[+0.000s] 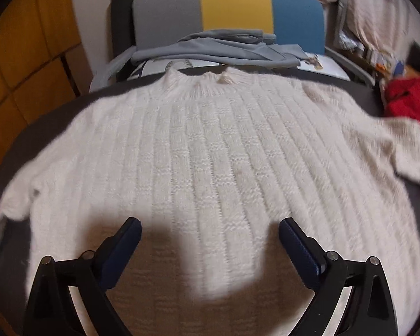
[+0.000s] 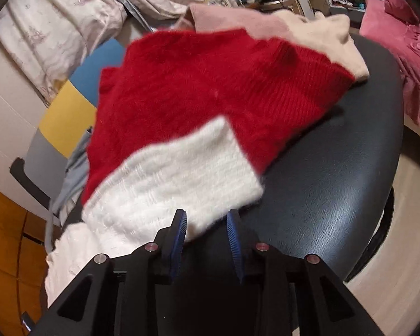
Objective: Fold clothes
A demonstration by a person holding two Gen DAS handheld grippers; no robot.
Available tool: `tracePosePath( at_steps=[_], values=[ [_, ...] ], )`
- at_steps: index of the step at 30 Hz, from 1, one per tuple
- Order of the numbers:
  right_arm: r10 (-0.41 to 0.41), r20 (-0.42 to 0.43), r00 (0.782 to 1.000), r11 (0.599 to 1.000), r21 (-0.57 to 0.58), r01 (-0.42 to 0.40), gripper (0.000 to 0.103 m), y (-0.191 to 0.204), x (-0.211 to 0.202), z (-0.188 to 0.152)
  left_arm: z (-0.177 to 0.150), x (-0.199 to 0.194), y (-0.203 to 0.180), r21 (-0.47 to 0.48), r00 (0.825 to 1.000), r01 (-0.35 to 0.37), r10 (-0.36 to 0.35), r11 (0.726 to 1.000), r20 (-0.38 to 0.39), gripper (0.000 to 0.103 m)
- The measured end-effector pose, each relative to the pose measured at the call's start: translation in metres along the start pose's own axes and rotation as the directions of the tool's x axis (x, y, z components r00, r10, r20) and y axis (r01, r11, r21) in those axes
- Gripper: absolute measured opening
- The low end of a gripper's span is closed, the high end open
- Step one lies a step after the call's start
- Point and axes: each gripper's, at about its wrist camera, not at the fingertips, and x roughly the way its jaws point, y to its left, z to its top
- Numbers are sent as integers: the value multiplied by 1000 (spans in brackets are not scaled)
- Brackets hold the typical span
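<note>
A white ribbed sweater (image 1: 210, 145) lies flat on the dark round table (image 1: 56, 120), its neck at the far side. My left gripper (image 1: 210, 221) hovers over the lower part of the sweater's body, jaws wide open, nothing between them. In the right wrist view the sweater's white sleeve (image 2: 182, 173) rests across a red sweater (image 2: 196, 84). My right gripper (image 2: 205, 212) sits at the sleeve's near edge with its jaws partly apart. A corner of the sleeve lies between the blue pads (image 2: 179, 224), which do not press on it.
A chair with a grey, yellow and blue back (image 1: 232, 8) stands behind the table, with a grey-blue garment (image 1: 215, 47) draped on its seat. Pink and cream garments (image 2: 322, 33) lie beyond the red sweater. Bare tabletop (image 2: 336, 168) shows to the right; a pink bed (image 2: 406, 28) stands further off.
</note>
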Motion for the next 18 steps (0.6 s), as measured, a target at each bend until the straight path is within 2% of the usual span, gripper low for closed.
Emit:
tracePosePath(
  at_steps=[2,5,7,9,11,12,13,15,16,18],
  values=[
    [22,28,999,997,-80,-20,33,24,-3,-11,-1,-4,10,24,1000,-23,22,999,18,100],
    [91,-5,996,957,-277,-89,33,90,1,-42,-1,-19,50,-33,997,-46,48,998,68,100],
    [167,-107,980,893,-406,-197,33,147,13,-71,1,-28,84,-103,993,-67,76,992,86,100],
    [215,-206,955,815,-501,-292,33,201,27,-104,2,-33,129,-192,987,-121,138,974,77,100],
    [242,-294,925,722,-582,-374,33,254,39,-139,-1,-37,178,-275,971,-215,236,937,44,100],
    [241,-337,910,681,-610,-406,33,280,45,-155,-6,-41,210,-329,955,-277,297,903,14,100],
    [240,-386,891,641,-626,-444,33,309,53,-174,-14,-44,233,-378,948,-299,318,876,-13,100],
    [245,-457,855,592,-628,-505,33,351,64,-201,-29,-51,278,-469,933,-344,354,813,-70,100],
    [257,-502,826,562,-617,-551,33,374,68,-216,-37,-55,301,-511,924,-365,368,778,-99,100],
    [280,-583,762,496,-592,-635,33,422,76,-248,-56,-60,336,-568,915,-387,378,727,-140,100]
  ],
)
